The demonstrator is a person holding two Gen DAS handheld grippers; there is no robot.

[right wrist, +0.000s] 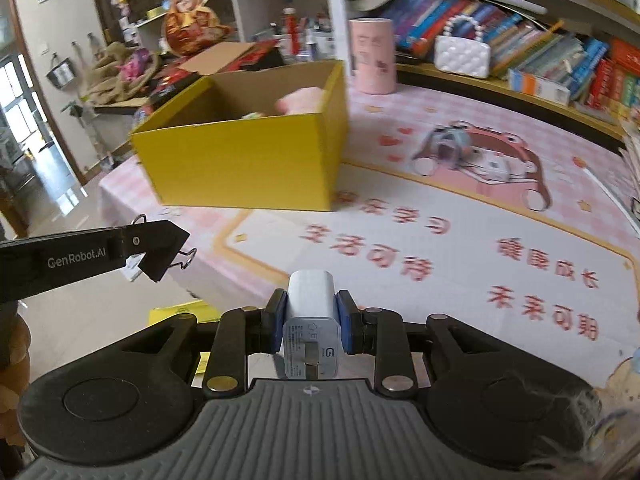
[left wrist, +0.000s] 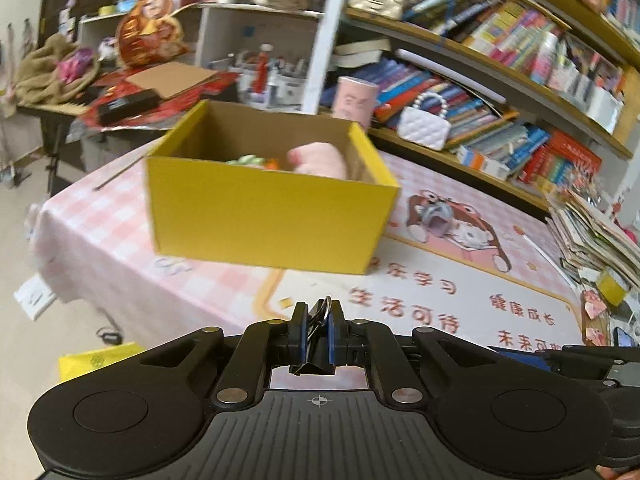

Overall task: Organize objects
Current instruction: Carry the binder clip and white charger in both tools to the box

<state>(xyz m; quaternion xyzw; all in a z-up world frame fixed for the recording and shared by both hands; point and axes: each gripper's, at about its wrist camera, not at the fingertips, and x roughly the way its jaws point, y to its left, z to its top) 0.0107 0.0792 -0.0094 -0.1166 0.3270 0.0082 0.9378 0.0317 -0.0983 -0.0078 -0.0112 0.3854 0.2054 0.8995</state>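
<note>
Counter (right wrist: 460,248): pink printed cloth. One yellow box (left wrist: 272,216) stands open on it, a pink soft item (left wrist: 320,160) inside. Right tool (right wrist: 311,322) clamped on one white charger (right wrist: 311,320), held above the counter's near edge. Left tool (left wrist: 318,334) pinched on one black binder clip (left wrist: 316,356).

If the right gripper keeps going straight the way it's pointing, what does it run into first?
Probably the pink tablecloth, short of the yellow box. The right gripper, shut on a white charger, points down at the bare cloth ahead, though depth is unclear.
</note>
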